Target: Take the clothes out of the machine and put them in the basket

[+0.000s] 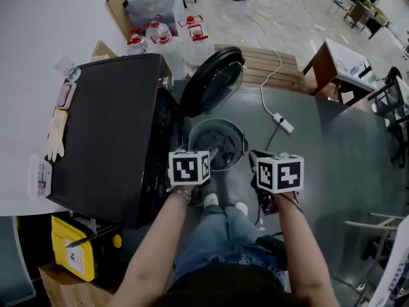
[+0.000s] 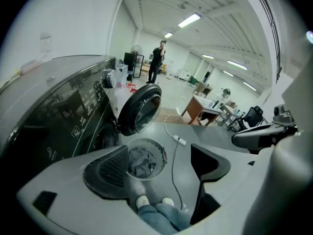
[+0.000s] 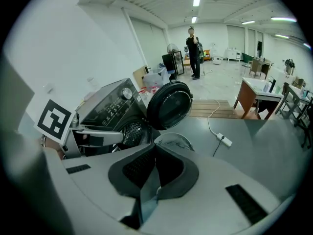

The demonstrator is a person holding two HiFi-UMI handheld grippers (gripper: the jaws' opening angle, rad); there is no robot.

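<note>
Machine [image 1: 108, 126]: one, black front loader; round door [image 1: 213, 80] swung wide, opening turned toward the basket.
Basket [image 2: 159, 148]: one, round, upright on the floor just in front of the machine, mouth up; no long axis.
Clothes [image 2: 139, 161]: crumpled grey heap inside the basket; number of pieces not clear, no long axis to make out.
Left hand-held gripper [image 2: 159, 165]: released, jaws well apart, nothing between them, above the basket.
Right hand-held gripper [image 3: 155, 165]: clenched, pads together on nothing.
Hand-held grippers: two, side by side.
</note>
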